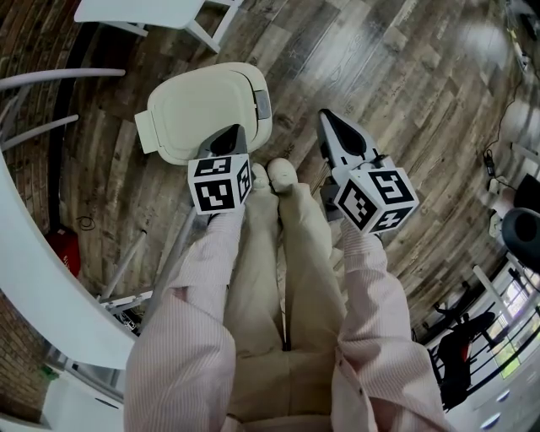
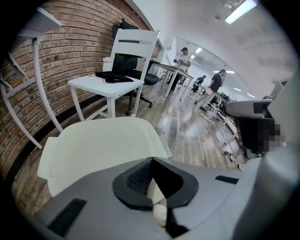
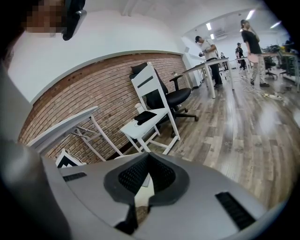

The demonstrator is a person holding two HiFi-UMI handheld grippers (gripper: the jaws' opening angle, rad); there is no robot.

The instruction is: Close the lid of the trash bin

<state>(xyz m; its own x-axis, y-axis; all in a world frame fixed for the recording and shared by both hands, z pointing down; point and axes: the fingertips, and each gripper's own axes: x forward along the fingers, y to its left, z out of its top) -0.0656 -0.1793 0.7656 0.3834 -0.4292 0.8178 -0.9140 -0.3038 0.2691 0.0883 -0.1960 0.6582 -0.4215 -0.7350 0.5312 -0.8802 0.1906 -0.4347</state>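
Left gripper [image 1: 235, 133] is held with its jaws pressed together and nothing pinched, its tip over the near edge of the lid [image 1: 201, 103]. The lid appears to lie flat and shut, just ahead of the person's shoes [image 1: 272, 174]. The right gripper [image 1: 326, 116] is likewise closed and empty, kept over bare floor [image 1: 396, 76] to the side. If pressure is applied this far off-centre, the tip could skid off the smooth rim, or the lid could be left unlatched. Movement is hemmed by white table legs [image 1: 51, 80] on the left and a chair [image 1: 152, 12] beyond; the right side is open.
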